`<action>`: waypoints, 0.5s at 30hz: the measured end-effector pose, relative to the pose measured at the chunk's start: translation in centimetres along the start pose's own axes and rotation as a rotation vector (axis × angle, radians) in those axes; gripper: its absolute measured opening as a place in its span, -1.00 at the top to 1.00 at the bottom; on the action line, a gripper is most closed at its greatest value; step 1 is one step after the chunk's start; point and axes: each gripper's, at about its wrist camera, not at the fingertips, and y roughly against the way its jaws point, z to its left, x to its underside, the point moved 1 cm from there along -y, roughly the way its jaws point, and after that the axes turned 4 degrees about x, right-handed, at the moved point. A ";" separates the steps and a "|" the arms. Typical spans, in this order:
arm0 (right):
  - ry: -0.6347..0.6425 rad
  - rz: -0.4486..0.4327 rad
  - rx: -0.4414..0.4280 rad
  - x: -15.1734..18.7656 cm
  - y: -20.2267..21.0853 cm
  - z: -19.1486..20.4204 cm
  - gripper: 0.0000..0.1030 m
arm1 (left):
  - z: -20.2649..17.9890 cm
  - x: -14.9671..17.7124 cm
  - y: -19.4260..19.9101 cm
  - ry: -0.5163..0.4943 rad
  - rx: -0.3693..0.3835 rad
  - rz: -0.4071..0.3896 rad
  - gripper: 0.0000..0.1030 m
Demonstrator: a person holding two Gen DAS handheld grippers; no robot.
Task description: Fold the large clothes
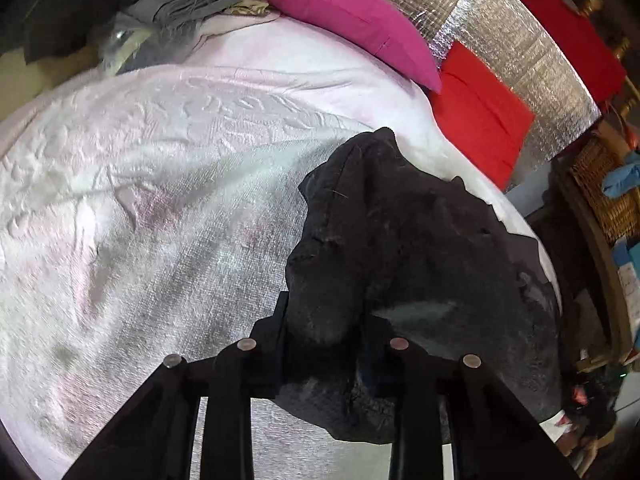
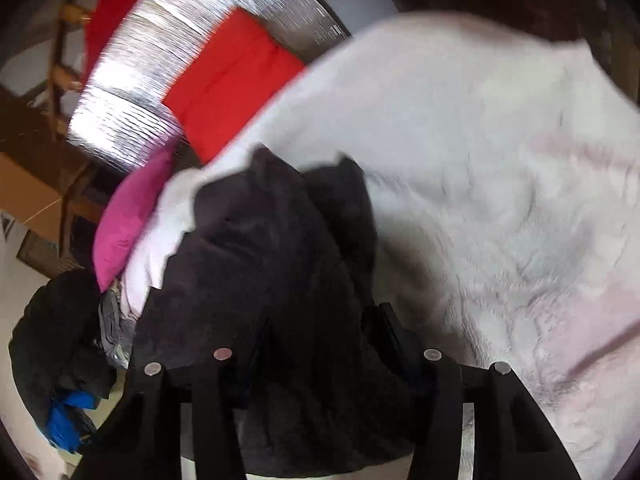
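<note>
The dark garment [image 1: 400,248] hangs bunched over the bed [image 1: 140,200], toward two o'clock from the left gripper [image 1: 324,336]. The left gripper and the right gripper [image 2: 320,340] each have their fingers pinching a bundle of its cloth. No neat fold shows yet, so by my judgement nearly all the folding is left.

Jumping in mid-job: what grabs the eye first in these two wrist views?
A dark garment bunched between the fingers of both grippers, left gripper and right gripper, above a pale pink bedspread. Behind it, a magenta pillow and a red pillow lean against a silver foil panel.
</note>
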 end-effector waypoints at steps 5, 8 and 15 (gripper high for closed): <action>-0.023 0.111 0.061 1.3 -2.8 -1.9 -0.14 | 1.5 0.0 -1.7 0.078 -0.016 0.049 -0.12; -0.040 0.100 0.034 1.0 -1.4 -1.8 -0.15 | 1.4 0.3 -0.7 0.105 -0.010 0.047 -0.14; -0.114 0.006 -0.007 1.3 3.4 -3.0 -0.42 | 1.3 2.3 3.7 0.114 0.015 -0.032 -0.27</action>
